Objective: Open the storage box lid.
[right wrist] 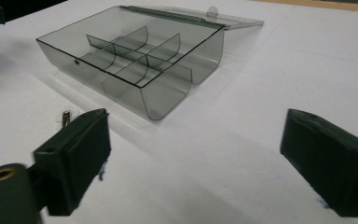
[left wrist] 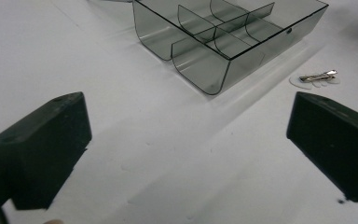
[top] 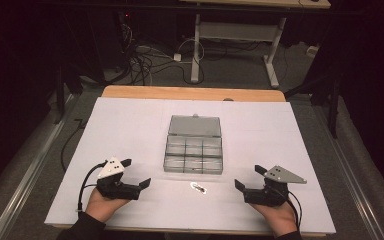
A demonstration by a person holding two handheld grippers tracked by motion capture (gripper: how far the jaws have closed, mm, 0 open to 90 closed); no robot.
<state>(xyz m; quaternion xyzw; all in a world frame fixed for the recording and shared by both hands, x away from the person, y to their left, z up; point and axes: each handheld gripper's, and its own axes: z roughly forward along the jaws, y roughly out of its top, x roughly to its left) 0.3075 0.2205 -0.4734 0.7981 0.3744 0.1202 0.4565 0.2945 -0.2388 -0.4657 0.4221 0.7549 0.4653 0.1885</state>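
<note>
Both tongs, left (top: 139, 173) and right (top: 246, 177), gape empty; between them the small silver hair clip (top: 199, 187) lies unpacked before the open smoky-clear plastic compartment box (top: 193, 155).

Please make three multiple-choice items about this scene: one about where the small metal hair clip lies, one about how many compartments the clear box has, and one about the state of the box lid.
1. Where does the hair clip lie?
A. inside a compartment
B. on the white table cover, in front of the compartment box
C. between the jaws of the left gripper

2. How many compartments does the compartment box have?
A. four
B. six
C. nine

3. What is the state of the lid?
A. open, laid flat behind the box
B. closed
C. taken off and set beside the right gripper

Answers:
1 B: the high view shows the clip on the white table cover, on the near side of the box, apart from it.
2 B: the dividers make two rows of three.
3 A: the lid lies flat at the far edge, apparently hinged there.
</note>
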